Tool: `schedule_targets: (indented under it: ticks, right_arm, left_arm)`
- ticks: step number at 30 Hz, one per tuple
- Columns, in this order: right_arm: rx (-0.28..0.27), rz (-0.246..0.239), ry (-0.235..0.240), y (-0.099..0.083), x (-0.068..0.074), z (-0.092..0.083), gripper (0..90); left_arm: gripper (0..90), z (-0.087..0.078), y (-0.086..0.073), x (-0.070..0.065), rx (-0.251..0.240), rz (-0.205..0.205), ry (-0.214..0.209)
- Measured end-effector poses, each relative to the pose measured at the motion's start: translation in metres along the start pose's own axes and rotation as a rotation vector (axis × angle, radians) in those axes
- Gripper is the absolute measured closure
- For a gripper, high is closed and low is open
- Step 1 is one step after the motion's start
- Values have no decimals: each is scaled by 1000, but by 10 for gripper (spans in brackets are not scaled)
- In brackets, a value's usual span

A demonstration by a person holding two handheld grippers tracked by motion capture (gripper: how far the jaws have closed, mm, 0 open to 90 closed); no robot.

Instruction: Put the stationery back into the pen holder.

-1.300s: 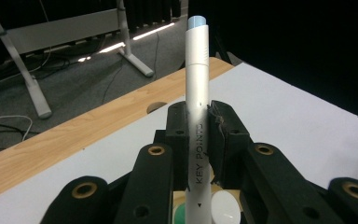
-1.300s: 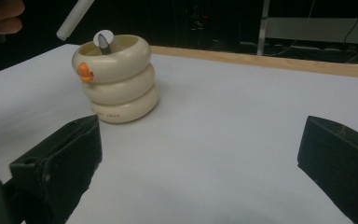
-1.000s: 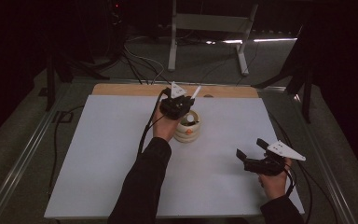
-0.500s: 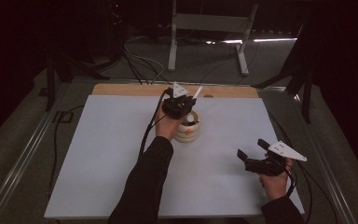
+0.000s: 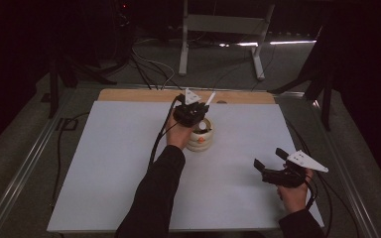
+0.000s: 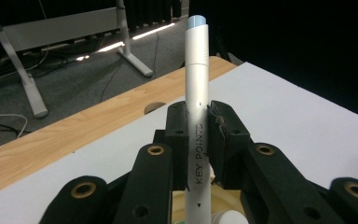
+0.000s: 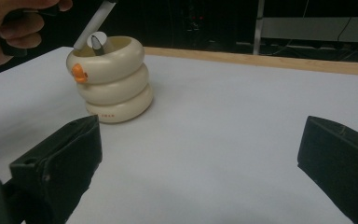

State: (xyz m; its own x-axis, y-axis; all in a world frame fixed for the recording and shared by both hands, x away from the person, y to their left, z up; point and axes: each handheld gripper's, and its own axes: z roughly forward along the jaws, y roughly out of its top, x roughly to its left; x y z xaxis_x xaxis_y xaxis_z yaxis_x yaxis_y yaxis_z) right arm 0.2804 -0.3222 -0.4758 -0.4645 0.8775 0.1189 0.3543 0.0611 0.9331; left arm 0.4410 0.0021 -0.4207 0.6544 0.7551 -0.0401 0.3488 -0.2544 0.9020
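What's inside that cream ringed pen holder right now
The lower end of the white pen clamped in the left gripper, beside a dark-tipped marker. The cream holder hides everything deeper.

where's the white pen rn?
The white pen is clamped in the left tool, tilted, its lower end inside the cream ringed holder. In the high view that is mid-table toward the far wooden edge.

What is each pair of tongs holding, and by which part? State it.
The left tongs are shut on the white pen around mid-barrel, its lower end in the cream ringed holder. The right tongs stand open and hold nothing.
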Motion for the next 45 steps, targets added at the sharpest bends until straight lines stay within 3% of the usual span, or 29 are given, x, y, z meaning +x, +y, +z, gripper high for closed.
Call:
schedule_targets:
  ticks: [27, 45]
  right_arm:
    - [0, 9, -9, -1, -1, -3, 1]
    - [2, 5, -8, -1, -1, -2, 1]
  left_arm:
    - [788, 0, -14, 5, 8, -18, -5]
    - [788, -20, -24, 4, -18, -13, -28]
